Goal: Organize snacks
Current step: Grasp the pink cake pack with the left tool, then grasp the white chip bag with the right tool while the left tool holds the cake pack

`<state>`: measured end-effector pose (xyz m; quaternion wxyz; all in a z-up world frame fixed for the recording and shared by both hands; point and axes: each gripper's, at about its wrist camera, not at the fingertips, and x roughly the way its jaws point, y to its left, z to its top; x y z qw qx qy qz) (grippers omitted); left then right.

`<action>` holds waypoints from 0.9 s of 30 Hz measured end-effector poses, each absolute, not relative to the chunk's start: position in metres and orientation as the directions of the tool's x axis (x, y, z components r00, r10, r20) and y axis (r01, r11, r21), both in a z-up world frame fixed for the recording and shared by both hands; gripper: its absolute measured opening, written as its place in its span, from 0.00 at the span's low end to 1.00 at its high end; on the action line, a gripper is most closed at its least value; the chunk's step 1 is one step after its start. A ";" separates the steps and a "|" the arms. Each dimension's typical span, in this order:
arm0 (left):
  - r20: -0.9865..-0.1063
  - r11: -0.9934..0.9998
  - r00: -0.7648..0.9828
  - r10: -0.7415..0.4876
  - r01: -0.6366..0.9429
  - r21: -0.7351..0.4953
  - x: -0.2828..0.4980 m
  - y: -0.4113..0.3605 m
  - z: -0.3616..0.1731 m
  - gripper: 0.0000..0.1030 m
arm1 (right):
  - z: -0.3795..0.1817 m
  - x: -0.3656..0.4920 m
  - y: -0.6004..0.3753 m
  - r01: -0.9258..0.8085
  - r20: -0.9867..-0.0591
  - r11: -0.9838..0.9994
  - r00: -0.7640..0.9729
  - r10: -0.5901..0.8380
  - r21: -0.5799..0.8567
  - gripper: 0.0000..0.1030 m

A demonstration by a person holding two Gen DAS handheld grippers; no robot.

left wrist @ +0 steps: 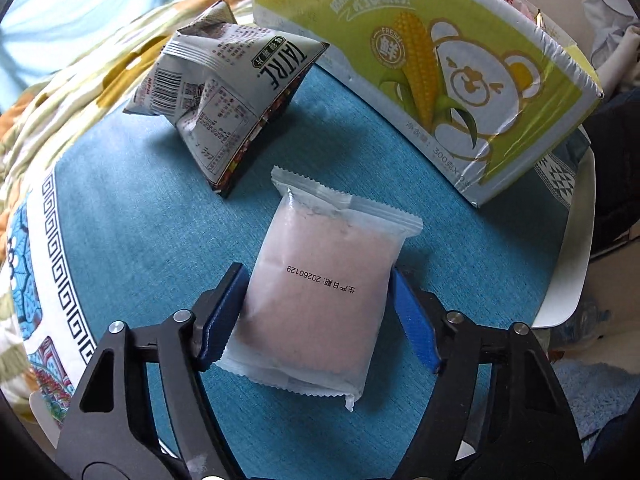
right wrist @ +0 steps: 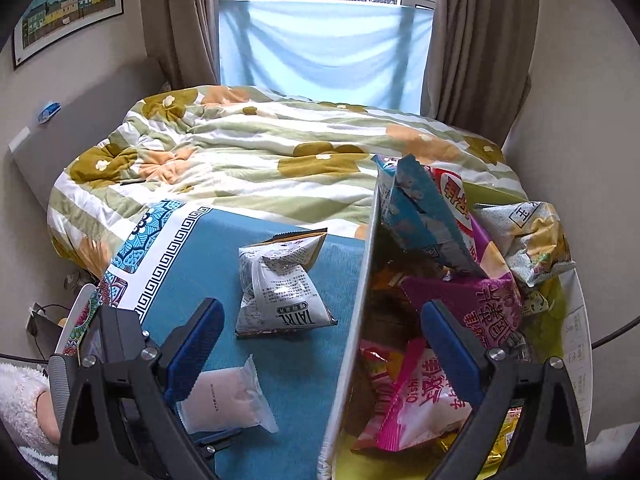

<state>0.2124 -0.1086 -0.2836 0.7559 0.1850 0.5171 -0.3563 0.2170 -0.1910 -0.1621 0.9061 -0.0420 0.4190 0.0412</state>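
Observation:
A frosted pale pink snack packet point(left wrist: 320, 292) lies on the blue tablecloth point(left wrist: 132, 216). My left gripper point(left wrist: 318, 312) is open, with one blue pad on each side of the packet's near half, close to its edges. A grey and black TATRE snack bag point(left wrist: 224, 92) lies beyond it. The green corn carton point(left wrist: 432, 80) stands at the right. My right gripper point(right wrist: 320, 352) is open and empty, above the carton's near wall point(right wrist: 360, 300). The carton holds several snack bags point(right wrist: 460, 280). The pink packet point(right wrist: 228, 400) and TATRE bag point(right wrist: 280, 284) also show in the right wrist view.
A bed with a flowered quilt point(right wrist: 260, 148) lies behind the table. A window with a blue cloth point(right wrist: 324, 48) and curtains is at the back. A white chair edge point(left wrist: 572, 272) shows at the table's right side.

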 end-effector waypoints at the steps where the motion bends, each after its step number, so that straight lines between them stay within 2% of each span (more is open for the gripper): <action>1: -0.911 0.677 0.211 -0.354 0.730 -0.095 0.213 -0.107 -0.283 0.66 | -0.162 0.219 -0.189 -0.112 -0.763 0.993 0.645 0.039 -0.044 0.95; 8: -0.914 0.741 0.231 -0.333 0.664 -0.102 0.225 -0.073 -0.285 0.64 | -0.169 0.236 -0.174 -0.151 -0.772 0.988 0.632 0.063 -0.043 0.95; 17: -0.921 0.862 0.278 -0.273 0.496 -0.106 0.265 -0.010 -0.285 0.64 | -0.194 0.270 -0.135 -0.204 -0.820 0.978 0.566 0.089 -0.035 0.95; 27: -0.916 0.909 0.314 -0.250 0.403 -0.110 0.300 0.014 -0.287 0.64 | -0.264 0.321 -0.108 -0.182 -0.895 0.971 0.441 -0.062 -0.157 0.95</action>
